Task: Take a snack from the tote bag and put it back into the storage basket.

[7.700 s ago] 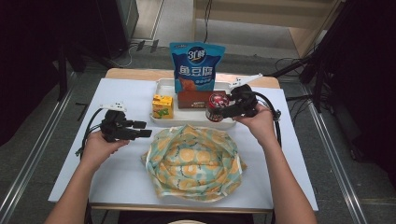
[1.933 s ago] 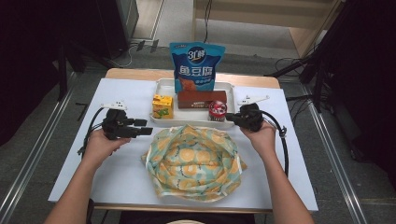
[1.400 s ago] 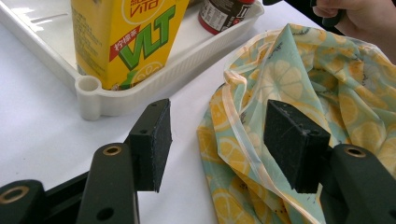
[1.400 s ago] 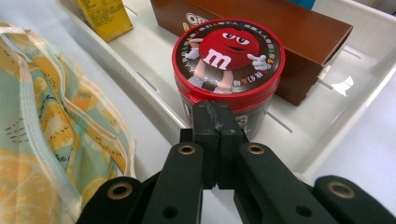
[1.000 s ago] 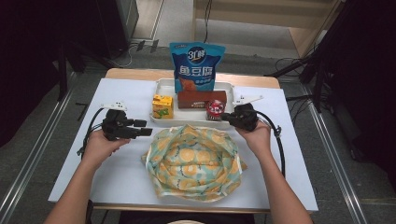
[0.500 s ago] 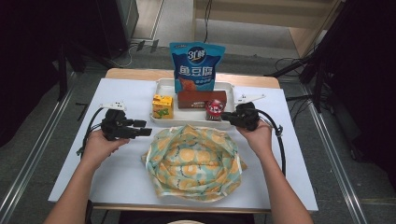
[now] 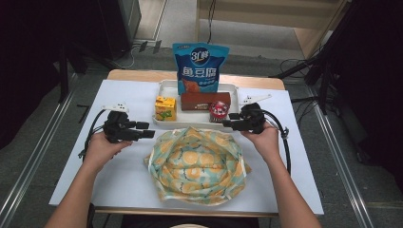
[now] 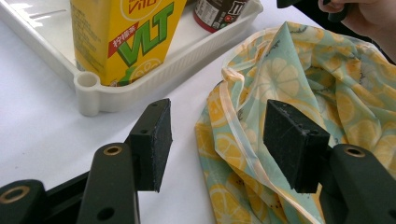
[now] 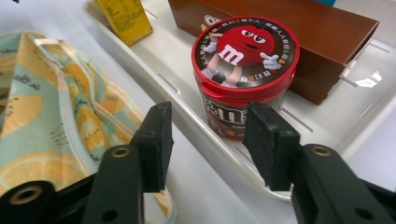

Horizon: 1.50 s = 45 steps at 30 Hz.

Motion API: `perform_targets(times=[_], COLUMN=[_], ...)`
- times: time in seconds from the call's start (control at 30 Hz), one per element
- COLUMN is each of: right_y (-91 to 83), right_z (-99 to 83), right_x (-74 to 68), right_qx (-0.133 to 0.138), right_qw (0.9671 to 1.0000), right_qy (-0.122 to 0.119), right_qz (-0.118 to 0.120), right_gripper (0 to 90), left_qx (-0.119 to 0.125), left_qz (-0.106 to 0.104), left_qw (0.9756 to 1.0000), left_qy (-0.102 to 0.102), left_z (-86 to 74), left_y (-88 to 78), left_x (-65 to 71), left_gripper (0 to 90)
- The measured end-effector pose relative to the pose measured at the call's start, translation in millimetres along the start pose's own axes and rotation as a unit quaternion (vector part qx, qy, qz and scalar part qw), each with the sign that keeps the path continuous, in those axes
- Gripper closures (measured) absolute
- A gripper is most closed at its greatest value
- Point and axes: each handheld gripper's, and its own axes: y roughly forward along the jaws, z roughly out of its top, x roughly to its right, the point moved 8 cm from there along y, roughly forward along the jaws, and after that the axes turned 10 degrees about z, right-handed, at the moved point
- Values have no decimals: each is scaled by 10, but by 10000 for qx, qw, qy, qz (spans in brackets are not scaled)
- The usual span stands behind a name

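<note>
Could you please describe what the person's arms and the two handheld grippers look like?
Both forearms are bare, with no sleeves in view. The left gripper and right gripper are black, each topped by a pale three-cornered plate and trailing a black cable. Up close, each has two black jaws with brass-ringed holes and square, dark, rough-textured pads.
</note>
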Motion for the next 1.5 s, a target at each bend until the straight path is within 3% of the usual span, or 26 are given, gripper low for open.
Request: perform_targets(times=[0.2, 0.4, 1.5], right_y=[-56, -141, -329], right_z=[30, 53, -177], right_x=[-64, -126, -668], right_qx=[71, 205, 159], right_qw=[10000, 9996, 9994], right_qy=[9, 187, -220], right_qz=[38, 79, 195], right_gripper=[410, 409, 373], left_qx=[-18, -9, -5], left_qz=[-4, -15, -54], left_qw=[10000, 10000, 10000], left_qy=[5, 5, 36], left_z=[-3, 0, 15], left_y=[6, 13, 2], left_x=[-1, 12, 70], left_gripper=[424, 423, 422])
